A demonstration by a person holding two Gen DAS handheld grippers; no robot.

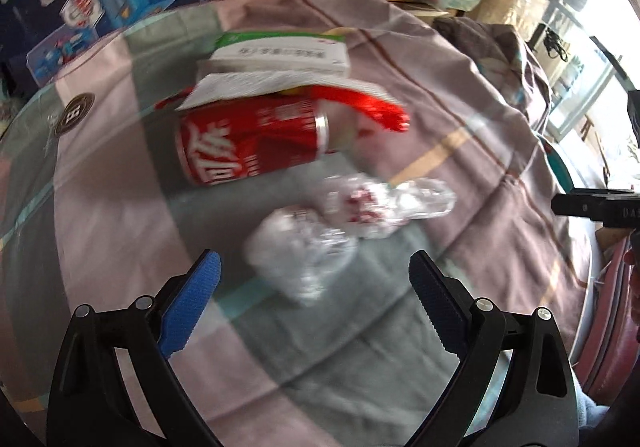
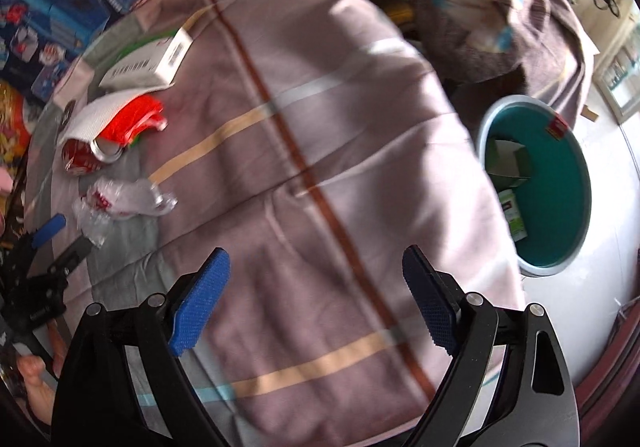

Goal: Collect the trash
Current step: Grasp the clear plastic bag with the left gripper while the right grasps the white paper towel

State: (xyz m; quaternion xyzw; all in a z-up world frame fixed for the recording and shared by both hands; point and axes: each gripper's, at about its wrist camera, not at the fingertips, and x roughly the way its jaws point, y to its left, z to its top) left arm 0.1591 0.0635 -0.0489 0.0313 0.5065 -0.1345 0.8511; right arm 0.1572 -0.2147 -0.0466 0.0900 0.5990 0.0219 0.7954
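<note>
The left claw (image 1: 314, 289) stands wide open and empty, its ribbed blue pads apart above a round glass counter (image 1: 100, 207) laid over a striped mauve cloth. Just beyond its tips, toward 12 o'clock, lies a crumpled clear plastic wrapper (image 1: 344, 219) with red print. Further out lies a red aluminium can (image 1: 248, 143) on its side, under a white paper sheet (image 1: 256, 85) and a flat white-and-green cardboard box (image 1: 280, 51). The right claw (image 2: 316, 287) is also spread wide, gripping nothing, over bare cloth. At its 2 o'clock stands a round teal bin (image 2: 560, 183) holding cardboard scraps.
</note>
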